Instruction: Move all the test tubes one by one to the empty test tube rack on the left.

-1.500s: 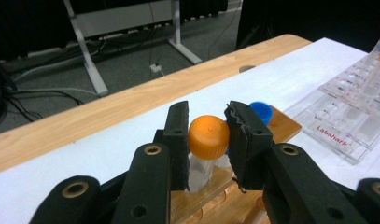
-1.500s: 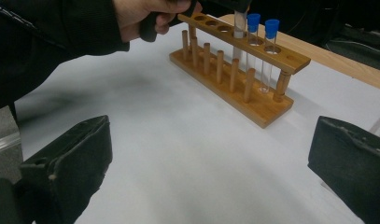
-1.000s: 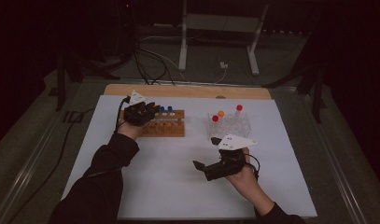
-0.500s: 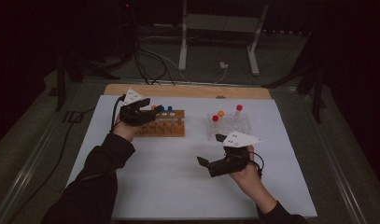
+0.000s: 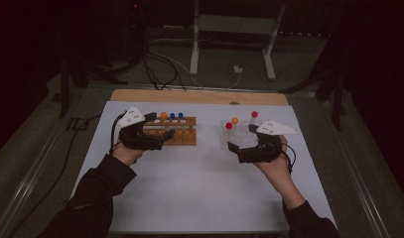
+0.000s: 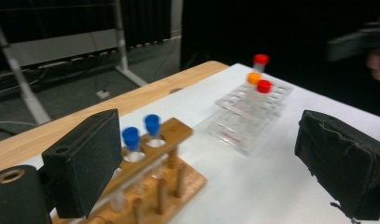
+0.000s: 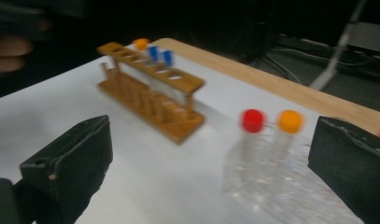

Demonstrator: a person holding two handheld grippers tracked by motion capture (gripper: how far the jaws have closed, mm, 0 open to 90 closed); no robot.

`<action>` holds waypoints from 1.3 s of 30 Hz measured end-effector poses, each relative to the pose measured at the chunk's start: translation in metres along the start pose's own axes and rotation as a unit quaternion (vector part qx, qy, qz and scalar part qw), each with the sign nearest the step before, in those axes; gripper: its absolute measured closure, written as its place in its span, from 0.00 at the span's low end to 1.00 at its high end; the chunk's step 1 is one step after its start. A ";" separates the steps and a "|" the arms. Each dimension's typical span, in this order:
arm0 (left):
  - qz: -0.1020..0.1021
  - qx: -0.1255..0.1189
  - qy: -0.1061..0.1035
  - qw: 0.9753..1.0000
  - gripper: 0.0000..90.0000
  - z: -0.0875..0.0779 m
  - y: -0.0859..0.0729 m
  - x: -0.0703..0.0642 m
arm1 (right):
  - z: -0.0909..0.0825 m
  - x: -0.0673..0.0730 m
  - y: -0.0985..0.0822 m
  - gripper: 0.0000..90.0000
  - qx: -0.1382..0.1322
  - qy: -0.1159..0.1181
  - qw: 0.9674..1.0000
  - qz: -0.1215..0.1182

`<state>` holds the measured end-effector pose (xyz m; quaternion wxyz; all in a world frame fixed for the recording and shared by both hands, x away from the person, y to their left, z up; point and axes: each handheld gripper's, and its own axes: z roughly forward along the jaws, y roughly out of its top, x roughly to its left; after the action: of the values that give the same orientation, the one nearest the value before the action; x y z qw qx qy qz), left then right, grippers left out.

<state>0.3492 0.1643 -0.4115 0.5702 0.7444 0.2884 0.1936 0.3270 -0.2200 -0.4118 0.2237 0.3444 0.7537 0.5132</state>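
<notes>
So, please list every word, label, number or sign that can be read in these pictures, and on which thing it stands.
No text can be read anywhere.
Clear plastic rack: a small red mark on its front edge, too blurred to read.
Wooden rack, tube caps, white table cover: no lettering visible.

The room is dark, its far side nearly black, with dark curtains (image 6: 145, 23) hanging behind. A table (image 5: 199, 96) with a light wooden top stands on a grey floor (image 5: 35, 134), most of it covered by a white sheet (image 5: 199, 188) (the wood shows as a strip along the far edge). Beyond it rises a white metal stand (image 5: 232, 39) on splayed legs. Black cables (image 5: 155, 69) trail across the floor, and a white plug (image 5: 236, 71) lies near the stand's foot.
</notes>
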 end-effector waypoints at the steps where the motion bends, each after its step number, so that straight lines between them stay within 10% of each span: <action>1: -0.003 -0.004 -0.010 1.000 0.07 -0.001 -0.002 -0.002 | 0.001 -0.005 0.000 0.05 -0.001 -0.005 1.000 0.002; 15: 0.051 0.034 -0.057 0.996 0.01 -0.008 -0.035 -0.036 | 0.033 -0.055 -0.022 0.45 0.054 -0.048 0.997 0.039; 39: 0.044 0.030 -0.066 0.996 0.01 -0.012 -0.049 -0.042 | 0.085 -0.062 -0.026 0.71 0.117 -0.065 0.990 0.043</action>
<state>0.2995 0.1547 -0.4537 0.5566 0.7843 0.2223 0.1603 0.4187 -0.2200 -0.4689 0.2078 0.4330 0.7769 0.4071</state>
